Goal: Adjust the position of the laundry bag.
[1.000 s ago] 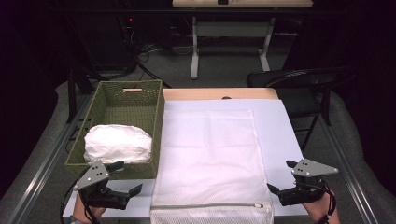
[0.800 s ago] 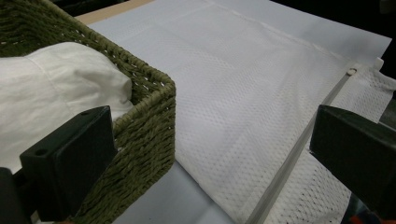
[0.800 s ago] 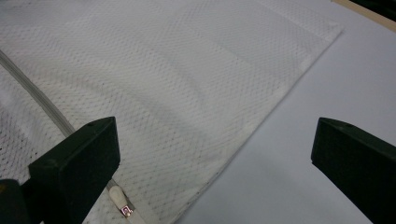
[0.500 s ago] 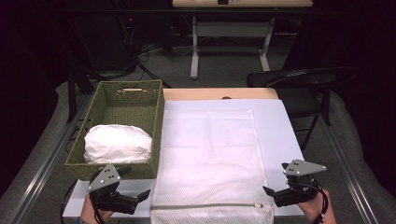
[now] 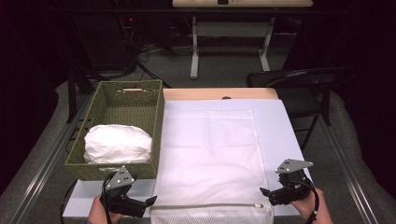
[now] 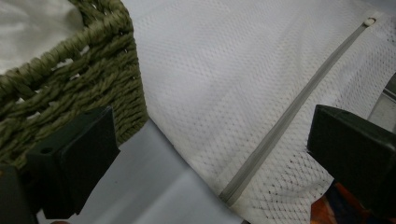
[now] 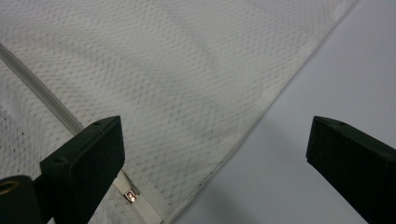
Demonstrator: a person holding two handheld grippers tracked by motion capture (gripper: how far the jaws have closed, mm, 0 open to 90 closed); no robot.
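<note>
The left gripper (image 5: 152,201) and right gripper (image 5: 263,192) both gaped wide and empty beside the mesh bag (image 5: 210,158), whose zipper pull (image 7: 131,196) the right gripper view showed close, without legible writing.

On the surface (image 5: 280,126) in front of you the mesh bag (image 5: 210,158) lies flat, its zipper (image 5: 205,205) along the near edge. The basket (image 5: 156,126) stands just left of the bag with a bundle (image 5: 116,143) in it. Your left hand-held gripper (image 5: 152,201) sits at the zipper's left end, your right hand-held gripper (image 5: 264,192) at its right end.
</note>
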